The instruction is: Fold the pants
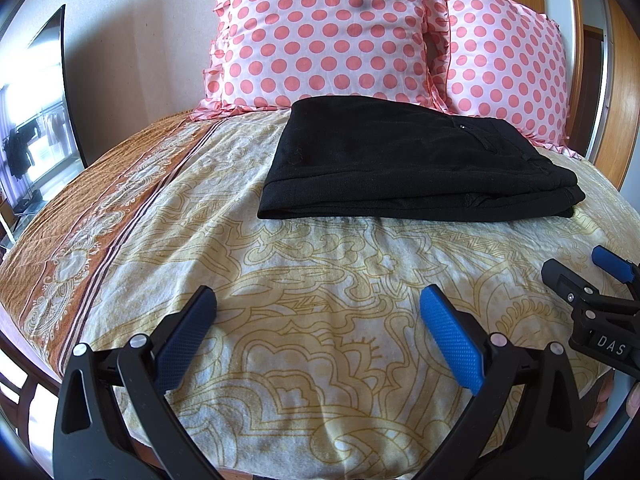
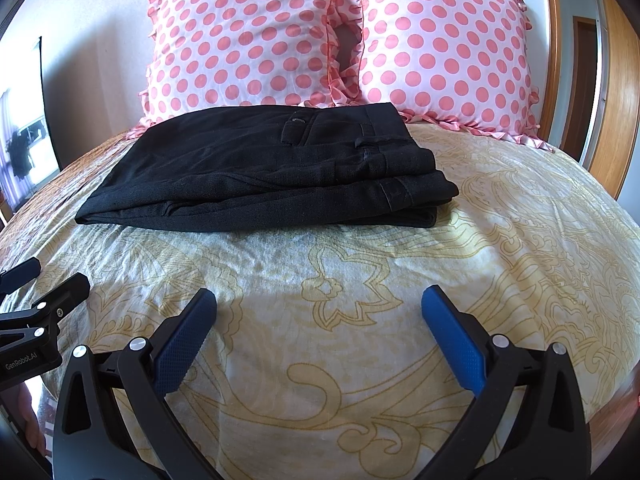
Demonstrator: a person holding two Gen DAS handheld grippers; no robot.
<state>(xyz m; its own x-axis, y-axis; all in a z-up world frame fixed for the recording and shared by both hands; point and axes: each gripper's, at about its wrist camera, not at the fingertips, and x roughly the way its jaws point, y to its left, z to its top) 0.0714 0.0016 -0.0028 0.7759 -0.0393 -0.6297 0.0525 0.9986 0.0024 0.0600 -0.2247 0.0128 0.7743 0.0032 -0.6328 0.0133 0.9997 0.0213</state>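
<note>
Black pants (image 1: 404, 160) (image 2: 264, 172) lie folded into a flat stack on the bed, just in front of the pillows, waistband and belt loops at the right end. My left gripper (image 1: 318, 300) hovers open over the sheet, well short of the pants, with nothing between its blue pads. My right gripper (image 2: 320, 300) is likewise open and empty, held back from the stack. In the left wrist view the right gripper (image 1: 576, 270) shows at the right edge; in the right wrist view the left gripper (image 2: 48, 276) shows at the left edge.
Two pink polka-dot pillows (image 1: 324, 32) (image 2: 440, 44) lean against the wall behind the pants. The bed sheet (image 1: 320, 264) (image 2: 400, 280) is cream with yellow patterns and has an orange border (image 1: 100, 216) on the left. A wooden door frame (image 2: 616, 92) stands at the right.
</note>
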